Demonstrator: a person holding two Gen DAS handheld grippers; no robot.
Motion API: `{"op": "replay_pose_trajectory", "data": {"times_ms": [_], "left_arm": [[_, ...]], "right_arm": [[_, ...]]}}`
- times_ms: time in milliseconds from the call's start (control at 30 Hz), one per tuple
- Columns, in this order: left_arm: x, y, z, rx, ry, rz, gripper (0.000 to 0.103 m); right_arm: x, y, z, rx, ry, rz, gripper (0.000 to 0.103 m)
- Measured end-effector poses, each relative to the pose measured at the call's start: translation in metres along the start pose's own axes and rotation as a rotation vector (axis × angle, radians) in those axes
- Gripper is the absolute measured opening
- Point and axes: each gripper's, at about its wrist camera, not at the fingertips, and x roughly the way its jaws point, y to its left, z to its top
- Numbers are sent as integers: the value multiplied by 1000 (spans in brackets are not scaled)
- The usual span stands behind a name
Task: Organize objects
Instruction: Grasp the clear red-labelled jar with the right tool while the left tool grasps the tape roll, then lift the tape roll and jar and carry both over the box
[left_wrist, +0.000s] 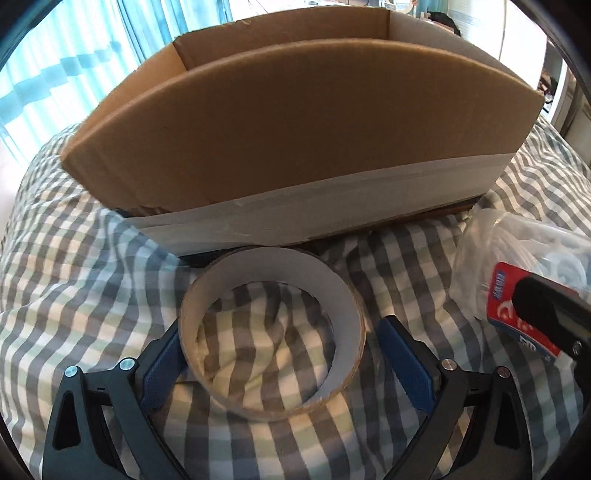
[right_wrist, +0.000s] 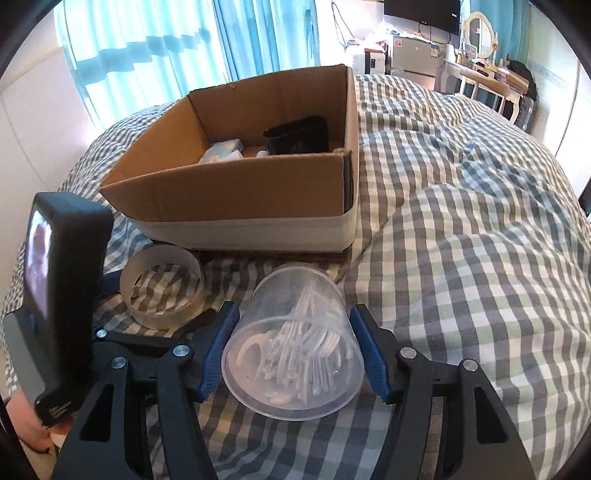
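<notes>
A tape roll (left_wrist: 273, 343) lies flat on the checked bedspread, between the blue pads of my open left gripper (left_wrist: 275, 345); the left pad is close to it and a gap shows at the right pad. It also shows in the right wrist view (right_wrist: 162, 290). A clear plastic tub of white floss picks (right_wrist: 295, 347) lies on its side between the pads of my open right gripper (right_wrist: 293, 325), with small gaps on both sides. The tub shows at the right of the left wrist view (left_wrist: 517, 266). An open cardboard box (right_wrist: 240, 192) stands just behind both.
The box holds a black container (right_wrist: 299, 134) and a pale blue packet (right_wrist: 225, 149). The left gripper's body (right_wrist: 62, 295) stands at the left of the right wrist view. The checked bedspread (right_wrist: 480, 258) stretches right. Curtains and furniture are at the back.
</notes>
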Motion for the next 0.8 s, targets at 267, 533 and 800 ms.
{"op": "replay_pose_trajectory", "data": {"times_ms": [267, 533, 800], "left_arm": [[-10, 8, -4, -18, -18, 27, 81], [-47, 27, -18, -81, -83, 0, 81], [-76, 46, -31, -116, -117, 13, 81]], "right_arm": [[5, 3, -9, -17, 35, -8, 62], [19, 1, -15, -11, 89, -9, 62], [8, 9, -23, -19, 67, -31, 62]]}}
